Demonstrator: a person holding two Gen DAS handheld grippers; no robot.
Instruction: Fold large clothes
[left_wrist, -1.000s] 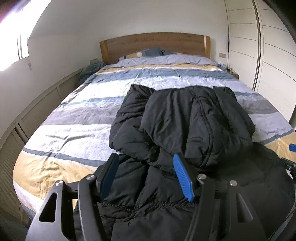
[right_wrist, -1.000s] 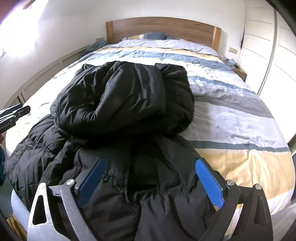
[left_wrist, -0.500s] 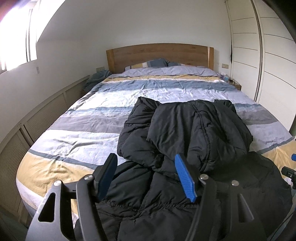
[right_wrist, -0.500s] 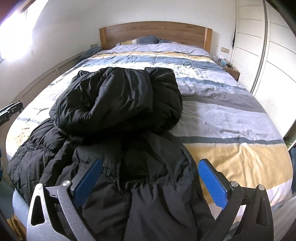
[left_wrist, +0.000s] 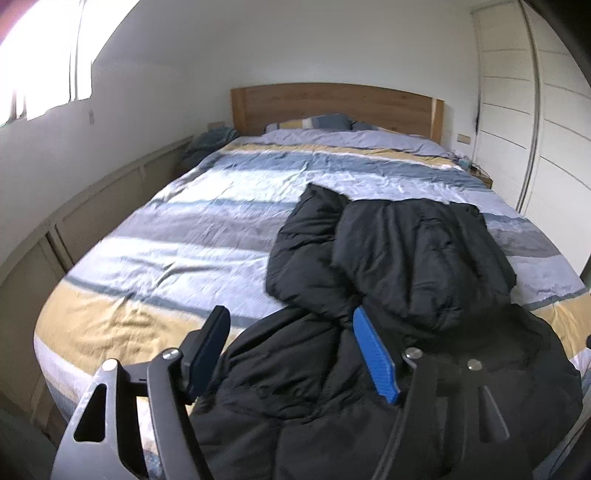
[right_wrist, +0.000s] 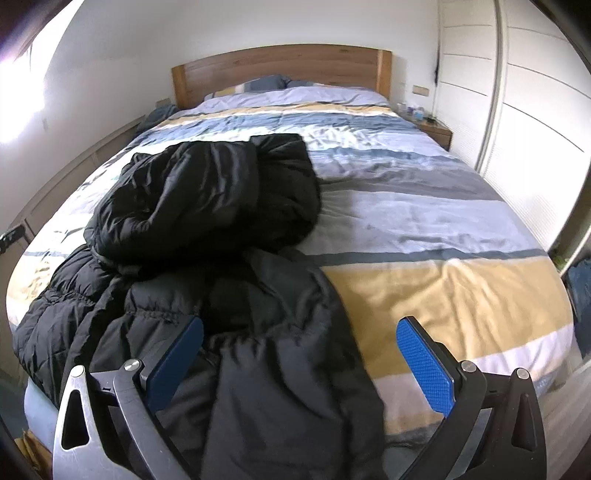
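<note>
From my feeds I count one black puffer jacket (left_wrist: 406, 280), one bed (left_wrist: 177, 236), two tools. The jacket lies on the striped duvet at the foot end of the bed, its lower part reaching the foot edge, its upper part doubled back into a bunched mound toward the middle of the bed. One sleeve-like lobe sticks out on the window side of the mound. My left tool (left_wrist: 291, 343) hangs above the jacket near the foot edge; its jaws are opening, two blue pads apart, fabric seen below and between them but no pad pressing on it, nothing held. My right tool (right_wrist: 301, 360) hangs over the jacket's other side at the foot edge, jaws spread wide, one pad over black fabric, the other over the yellow stripe of the duvet; nothing gripped. At the head end: one wooden headboard (right_wrist: 280, 70), pillows in front of it, count unclear. One nightstand (right_wrist: 436, 131) at the far wardrobe-side corner, small items on top too small to tell.
</note>
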